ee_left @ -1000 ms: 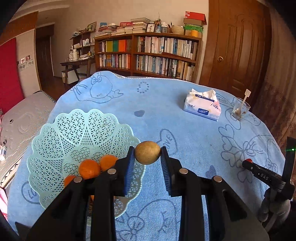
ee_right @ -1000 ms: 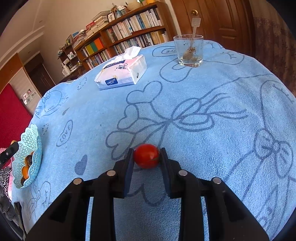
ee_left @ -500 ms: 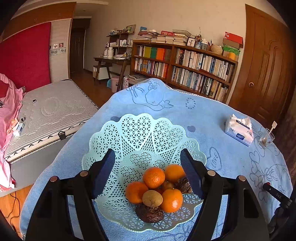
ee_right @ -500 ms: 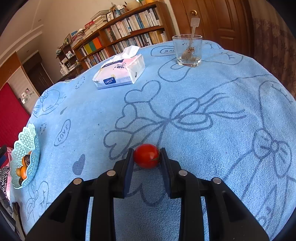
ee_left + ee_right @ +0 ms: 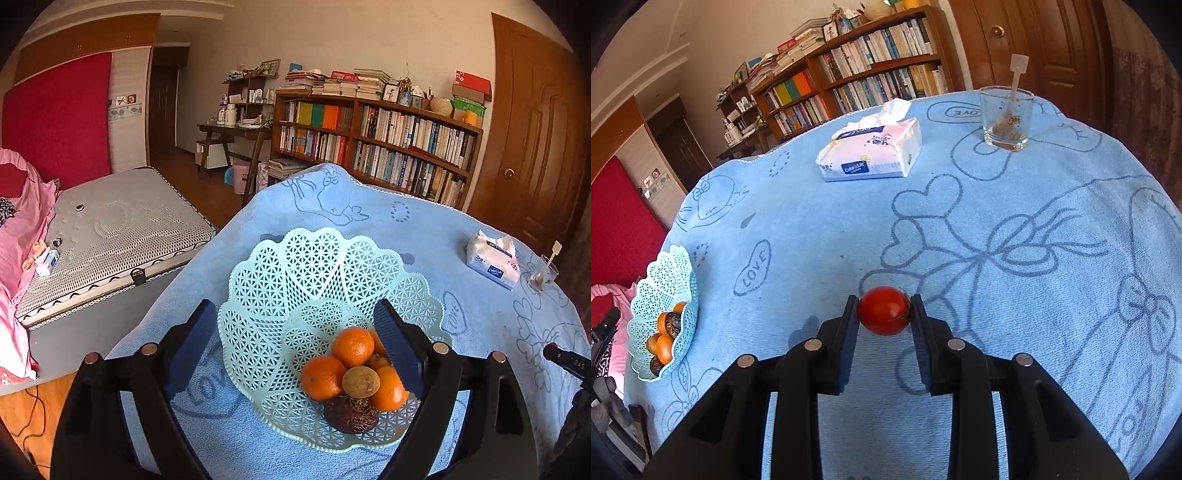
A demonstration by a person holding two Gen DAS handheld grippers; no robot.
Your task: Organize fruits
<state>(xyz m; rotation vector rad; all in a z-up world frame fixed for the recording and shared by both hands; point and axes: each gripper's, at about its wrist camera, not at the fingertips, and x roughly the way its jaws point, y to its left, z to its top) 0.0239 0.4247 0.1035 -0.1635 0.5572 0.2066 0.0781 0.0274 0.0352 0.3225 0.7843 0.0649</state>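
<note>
Left gripper (image 5: pixel 295 343) spread wide above the basket (image 5: pixel 314 266) at the table's left edge, oranges (image 5: pixel 352 347) piled inside, tomato (image 5: pixel 884 311) pinched by the right gripper (image 5: pixel 884 314) over the cloth (image 5: pixel 1015 229) mid-table

Tissue pack (image 5: pixel 870 153) lies on blue cloth (image 5: pixel 1015 206), apart from glass (image 5: pixel 1006 118) with spoon (image 5: pixel 1015 79) standing in it. Bookshelf (image 5: pixel 373 144) and wooden door (image 5: pixel 532 129) behind; mattress (image 5: pixel 114 236) beside table.
</note>
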